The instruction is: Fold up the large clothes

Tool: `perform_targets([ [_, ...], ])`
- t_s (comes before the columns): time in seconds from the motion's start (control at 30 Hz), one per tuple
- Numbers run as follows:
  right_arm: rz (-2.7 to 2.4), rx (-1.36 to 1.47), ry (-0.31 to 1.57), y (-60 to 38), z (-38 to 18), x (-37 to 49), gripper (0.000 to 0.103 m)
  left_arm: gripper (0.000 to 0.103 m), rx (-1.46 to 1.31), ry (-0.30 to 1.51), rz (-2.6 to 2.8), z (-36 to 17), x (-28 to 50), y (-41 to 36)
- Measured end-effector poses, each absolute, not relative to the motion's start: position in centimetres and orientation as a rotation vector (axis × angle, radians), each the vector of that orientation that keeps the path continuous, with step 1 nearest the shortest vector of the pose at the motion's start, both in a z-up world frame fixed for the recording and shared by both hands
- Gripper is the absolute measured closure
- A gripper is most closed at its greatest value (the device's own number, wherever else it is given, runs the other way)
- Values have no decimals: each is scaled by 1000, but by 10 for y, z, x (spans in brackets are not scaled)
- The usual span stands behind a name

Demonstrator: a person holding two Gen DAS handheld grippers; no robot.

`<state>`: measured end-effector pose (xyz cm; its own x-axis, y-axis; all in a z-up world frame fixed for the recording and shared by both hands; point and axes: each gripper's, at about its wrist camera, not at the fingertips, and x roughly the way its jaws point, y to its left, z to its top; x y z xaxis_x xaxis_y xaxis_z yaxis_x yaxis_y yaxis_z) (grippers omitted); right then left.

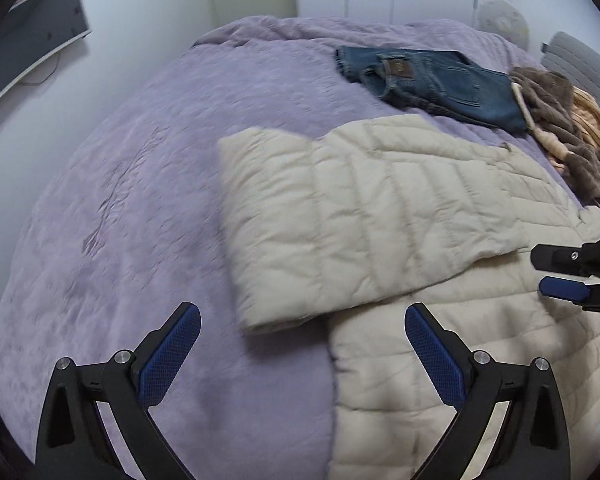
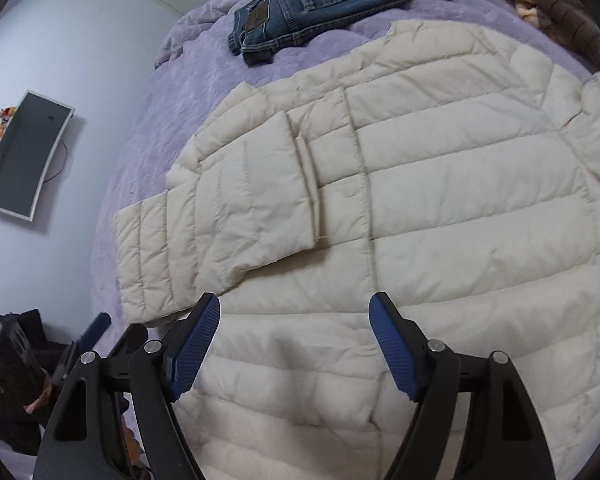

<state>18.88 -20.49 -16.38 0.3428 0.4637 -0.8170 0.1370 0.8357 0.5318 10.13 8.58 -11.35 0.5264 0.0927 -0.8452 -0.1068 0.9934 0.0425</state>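
I am looking at the cream puffer jacket [image 2: 440, 208], which is lying flat on the purple bedspread [image 1: 132, 200] and filling the centre and right of the right wrist view. Its sleeve [image 2: 224, 216] is lying folded across the body, with the cuff end pointing toward the left of that frame. In the left wrist view the same sleeve [image 1: 340, 216] is crossing the middle of the frame.

My left gripper [image 1: 302, 344] is hovering at the bottom of its frame with its fingers spread wide, gripping nothing, above the jacket's edge and the bedspread. My right gripper [image 2: 294, 340] is sitting low in its own frame, fingers also spread wide and empty, over the jacket's lower body; it is also showing at the right edge of the left view.

Folded jeans [image 1: 432, 80] are lying beyond the jacket, upper right, beside a brown furry garment [image 1: 556, 120]. A curved monitor [image 1: 32, 40] is hanging on the wall, upper left.
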Motion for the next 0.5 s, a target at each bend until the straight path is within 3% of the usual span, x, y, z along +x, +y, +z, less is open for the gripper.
perform_targets([
  [0.2, 210, 846, 1166, -191, -197, 213, 24, 1, -39, 1070, 220, -141, 94, 112],
  [0.27, 189, 847, 1140, -184, -197, 223, 49, 1, -30, 1062, 228, -147, 98, 109],
  [0.3, 194, 829, 1137, -180, -196, 229, 87, 1, -22, 1059, 233, -150, 101, 106],
  [0.33, 204, 812, 1137, -177, -193, 233, 98, 1, -12, 1060, 240, -153, 103, 104],
  [0.5, 135, 636, 1030, -200, -154, 224, 98, 1, 11, 1069, 242, -160, 106, 96],
])
